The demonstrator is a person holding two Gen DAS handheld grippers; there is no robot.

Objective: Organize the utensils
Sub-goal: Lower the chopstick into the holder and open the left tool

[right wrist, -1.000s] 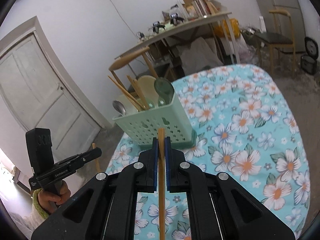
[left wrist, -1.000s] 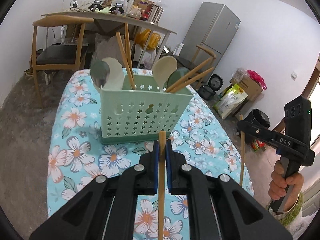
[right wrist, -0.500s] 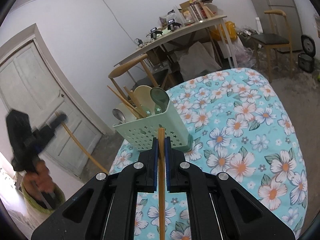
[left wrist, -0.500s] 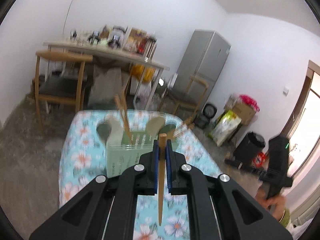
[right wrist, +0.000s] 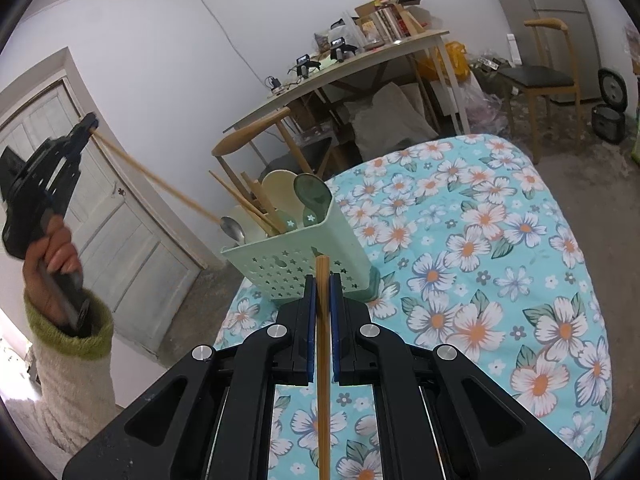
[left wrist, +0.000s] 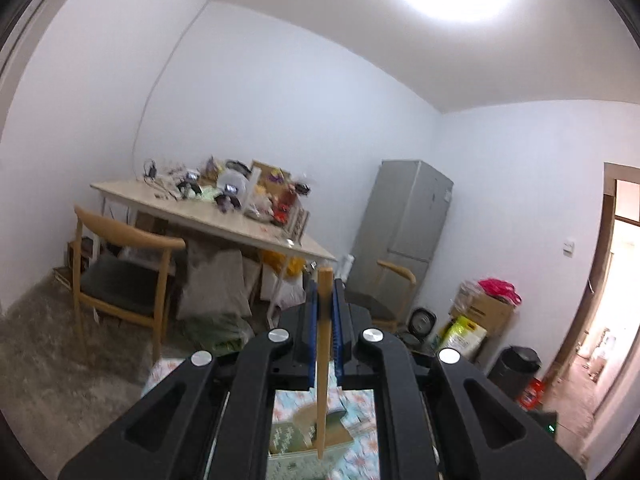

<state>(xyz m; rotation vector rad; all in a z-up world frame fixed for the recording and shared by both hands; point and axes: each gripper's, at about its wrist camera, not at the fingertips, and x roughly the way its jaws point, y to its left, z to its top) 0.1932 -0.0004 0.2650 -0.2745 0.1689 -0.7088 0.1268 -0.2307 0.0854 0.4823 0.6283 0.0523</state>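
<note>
The green utensil holder (right wrist: 304,248) stands on the flowered surface (right wrist: 500,240), holding spoons and chopsticks. Your right tongs (right wrist: 323,280) are clamped on a chopstick (right wrist: 322,360), just in front of the holder. Your left tongs (right wrist: 91,123), up near the white door (right wrist: 120,240), grip another chopstick (right wrist: 160,180) slanting down toward the holder; your left hand (right wrist: 54,256) wears a green-cuffed sleeve (right wrist: 68,336).
</note>
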